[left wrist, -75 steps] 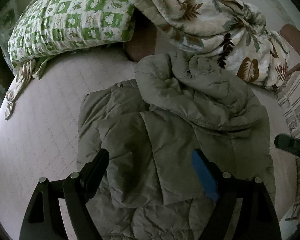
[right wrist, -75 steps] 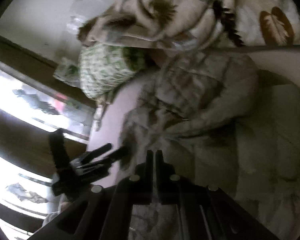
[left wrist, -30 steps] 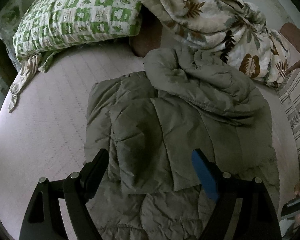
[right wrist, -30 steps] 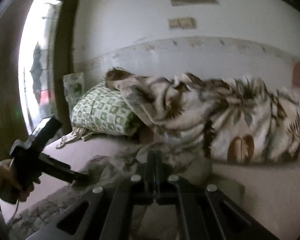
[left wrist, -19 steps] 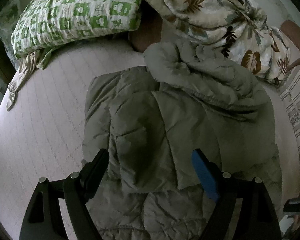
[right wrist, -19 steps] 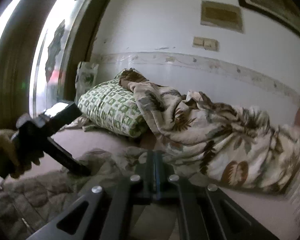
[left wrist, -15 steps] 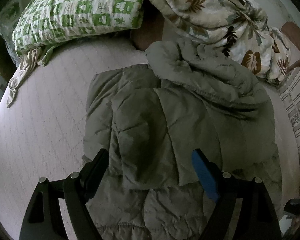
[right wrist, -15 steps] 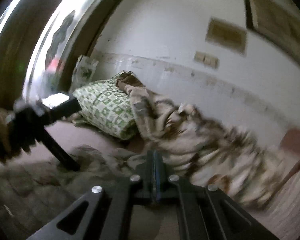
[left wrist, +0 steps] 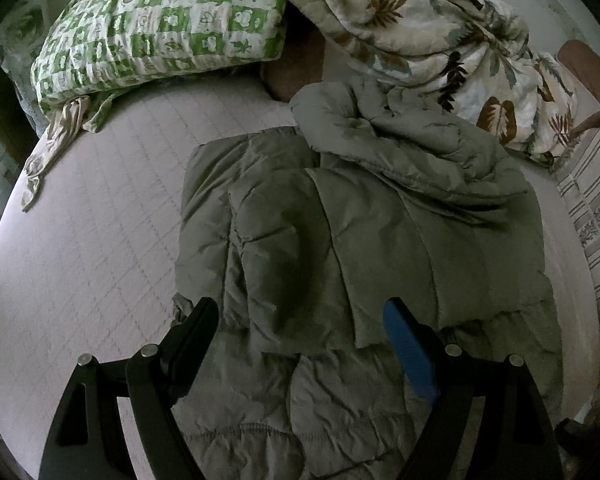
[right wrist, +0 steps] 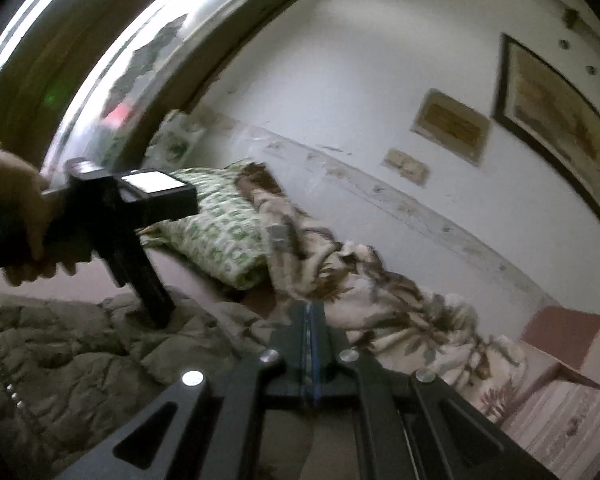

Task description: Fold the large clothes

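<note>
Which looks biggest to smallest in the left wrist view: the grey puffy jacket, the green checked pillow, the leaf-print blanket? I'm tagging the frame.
1. grey puffy jacket, largest, though nearest the camera.
2 and 3. leaf-print blanket and green checked pillow look alike; both are cut off by the frame edge, so I won't rank them.

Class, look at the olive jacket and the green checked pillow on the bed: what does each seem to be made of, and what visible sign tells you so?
Olive jacket: probably a thin synthetic shell over padding, with a matte, slightly sheeny finish; puffy stitched panels and crisp crinkles suggest it.

Green checked pillow: likely printed woven cotton, matte; the cover looks puckered and soft, though the fibre can't be confirmed.
</note>
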{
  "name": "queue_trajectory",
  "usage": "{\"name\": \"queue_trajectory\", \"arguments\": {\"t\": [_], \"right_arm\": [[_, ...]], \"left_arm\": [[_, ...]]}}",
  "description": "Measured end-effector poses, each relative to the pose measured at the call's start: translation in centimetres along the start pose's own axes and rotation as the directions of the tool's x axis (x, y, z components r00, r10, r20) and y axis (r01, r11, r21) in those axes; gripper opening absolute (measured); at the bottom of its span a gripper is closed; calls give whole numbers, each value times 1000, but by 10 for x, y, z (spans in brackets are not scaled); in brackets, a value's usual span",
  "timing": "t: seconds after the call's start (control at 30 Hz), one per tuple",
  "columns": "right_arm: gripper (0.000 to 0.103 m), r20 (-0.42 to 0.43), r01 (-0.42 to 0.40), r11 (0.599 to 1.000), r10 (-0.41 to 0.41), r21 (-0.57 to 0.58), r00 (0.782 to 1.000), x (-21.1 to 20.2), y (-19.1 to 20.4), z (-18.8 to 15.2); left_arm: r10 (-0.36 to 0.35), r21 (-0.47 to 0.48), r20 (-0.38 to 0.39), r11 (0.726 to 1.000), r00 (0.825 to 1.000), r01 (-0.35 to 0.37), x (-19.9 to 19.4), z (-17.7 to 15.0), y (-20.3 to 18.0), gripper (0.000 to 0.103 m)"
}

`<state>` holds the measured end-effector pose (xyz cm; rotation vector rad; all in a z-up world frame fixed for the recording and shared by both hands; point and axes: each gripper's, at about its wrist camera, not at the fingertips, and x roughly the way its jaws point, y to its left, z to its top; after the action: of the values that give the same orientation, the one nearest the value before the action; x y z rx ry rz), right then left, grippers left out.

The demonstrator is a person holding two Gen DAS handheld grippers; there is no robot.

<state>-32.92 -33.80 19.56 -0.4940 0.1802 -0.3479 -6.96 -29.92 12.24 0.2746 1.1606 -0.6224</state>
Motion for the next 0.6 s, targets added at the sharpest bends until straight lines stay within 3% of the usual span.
{"name": "queue_trajectory", "arguments": {"t": [0.3, 0.6], "right_arm": [[5, 41, 6, 1000, -6, -12, 999, -15, 0, 6], [6, -20, -120, 989, 122, 90, 992, -15, -9, 9]], "left_arm": [[-1, 0, 1, 1000, 1000, 1, -6, -8, 2, 85], [-3, -12, 0, 1000, 1000, 3, -11, -20, 9, 85]]}}
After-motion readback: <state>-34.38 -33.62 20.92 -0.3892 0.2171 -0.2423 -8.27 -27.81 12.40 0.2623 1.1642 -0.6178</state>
